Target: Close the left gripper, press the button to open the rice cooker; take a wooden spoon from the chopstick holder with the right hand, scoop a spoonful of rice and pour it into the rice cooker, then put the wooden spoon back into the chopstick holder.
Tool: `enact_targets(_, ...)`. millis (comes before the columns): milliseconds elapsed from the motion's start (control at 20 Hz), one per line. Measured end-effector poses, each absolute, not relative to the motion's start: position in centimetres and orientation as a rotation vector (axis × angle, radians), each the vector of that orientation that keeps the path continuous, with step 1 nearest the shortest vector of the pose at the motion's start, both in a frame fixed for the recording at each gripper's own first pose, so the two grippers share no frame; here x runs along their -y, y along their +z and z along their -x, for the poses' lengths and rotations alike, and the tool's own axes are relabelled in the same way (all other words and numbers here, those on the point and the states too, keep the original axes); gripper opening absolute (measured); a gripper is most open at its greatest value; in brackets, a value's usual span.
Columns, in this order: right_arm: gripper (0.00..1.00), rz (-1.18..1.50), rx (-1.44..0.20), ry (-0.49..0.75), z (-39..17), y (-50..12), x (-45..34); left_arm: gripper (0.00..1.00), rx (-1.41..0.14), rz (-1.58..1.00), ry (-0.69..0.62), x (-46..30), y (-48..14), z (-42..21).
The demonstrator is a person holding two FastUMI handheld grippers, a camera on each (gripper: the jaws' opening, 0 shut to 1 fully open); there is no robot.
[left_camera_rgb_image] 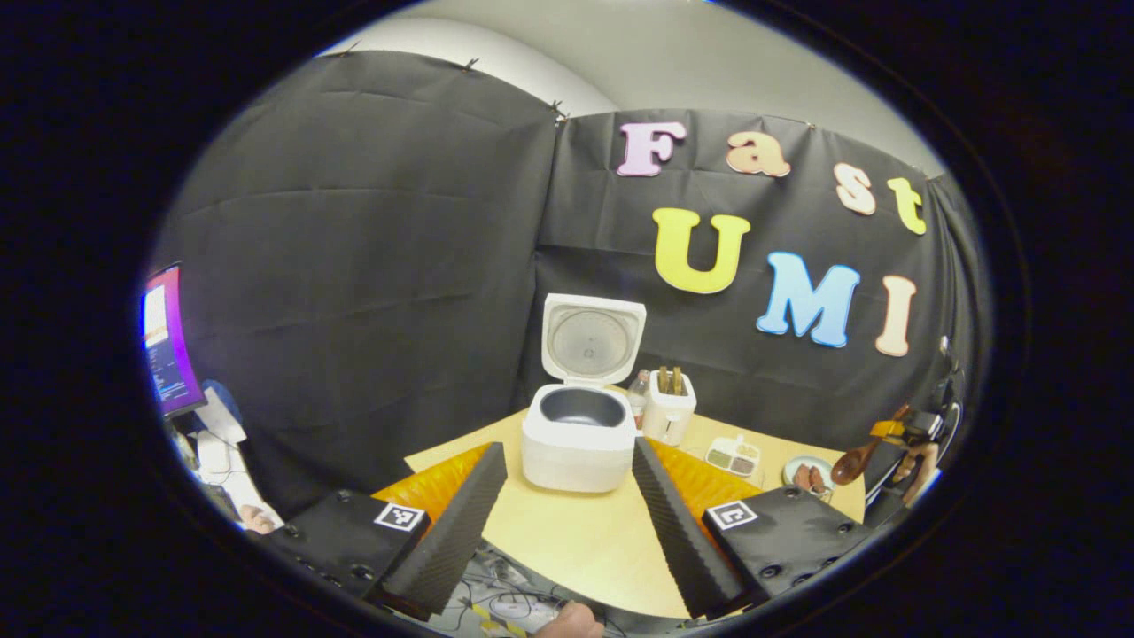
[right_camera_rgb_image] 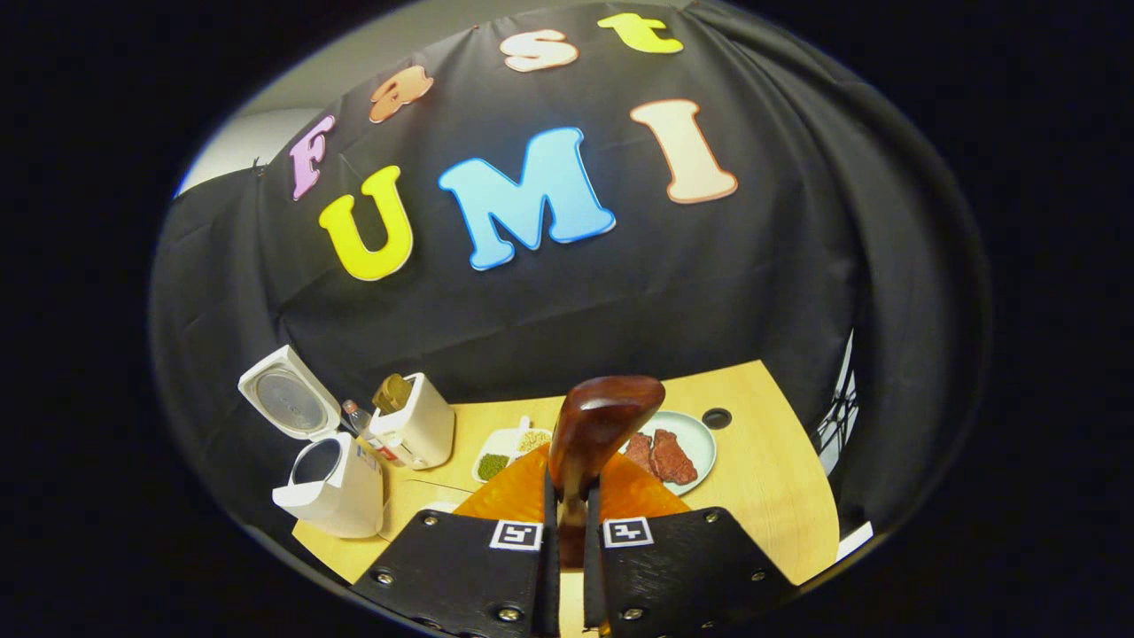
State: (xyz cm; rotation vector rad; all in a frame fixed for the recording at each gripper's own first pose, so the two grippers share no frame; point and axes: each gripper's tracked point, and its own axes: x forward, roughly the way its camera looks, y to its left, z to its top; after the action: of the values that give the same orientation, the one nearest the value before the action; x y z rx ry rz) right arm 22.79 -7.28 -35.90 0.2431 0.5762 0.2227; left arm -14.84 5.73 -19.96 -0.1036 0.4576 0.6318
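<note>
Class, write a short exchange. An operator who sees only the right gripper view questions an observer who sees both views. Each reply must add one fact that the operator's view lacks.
Operator: My right tool grips the wooden spoon. Is the left tool open?
Observer: Yes. Its fingers are spread and it points at the rice cooker.
Operator: Is there any rice on the pot's floor?
Observer: The inner pot looks dark and bare in the left gripper view.
</note>
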Motion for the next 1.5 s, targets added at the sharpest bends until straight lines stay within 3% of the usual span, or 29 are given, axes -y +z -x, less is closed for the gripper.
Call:
enact_targets(250,0.11,-0.339,-0.697,0.149,-25.2,-45.0,9.0,0.98,-0.561,0.0,0.661,-2.4,-19.1,14.7)
enact_targets(800,0.17,-0.459,-0.804,0.145,-23.0,-49.1,9.9,0.99,-0.548,0.005,0.581,1.2,-19.9,8.4)
enact_targets(950,0.33,-0.508,-0.771,0.109,-22.5,-48.1,11.9,1.0,-0.521,0.003,0.541,1.0,-19.2,6.7)
enact_targets(1000,0.33,-0.522,-0.762,0.105,-22.0,-47.7,12.3,0.99,-0.509,-0.007,0.526,0.8,-18.9,6.2)
enact_targets(1100,0.46,-0.579,-0.755,0.106,-20.3,-46.3,12.9,0.99,-0.482,-0.022,0.493,0.2,-18.4,5.6)
enact_targets(1200,0.46,-0.556,-0.686,0.035,-19.0,-44.8,15.5,0.99,-0.466,-0.011,0.45,-0.4,-18.7,5.0)
enact_targets(1250,0.63,-0.525,-0.648,-0.003,-18.0,-43.9,16.9,0.99,-0.459,0.005,0.422,-0.7,-18.8,4.5)
enact_targets(1300,0.63,-0.501,-0.614,-0.032,-16.8,-42.8,17.8,0.99,-0.45,0.024,0.39,-1.2,-19.1,3.9)
enact_targets(1400,0.74,-0.472,-0.547,-0.066,-14.0,-39.9,18.8,0.99,-0.439,0.055,0.325,-2.4,-19.6,3.1)
enact_targets(1450,0.91,-0.476,-0.527,-0.076,-12.2,-38.7,18.6,0.99,-0.438,0.072,0.293,-3.2,-19.9,2.8)
enact_targets(1500,0.97,-0.478,-0.52,-0.098,-10.3,-37.6,18.5,0.99,-0.434,0.09,0.261,-4.2,-19.9,2.5)
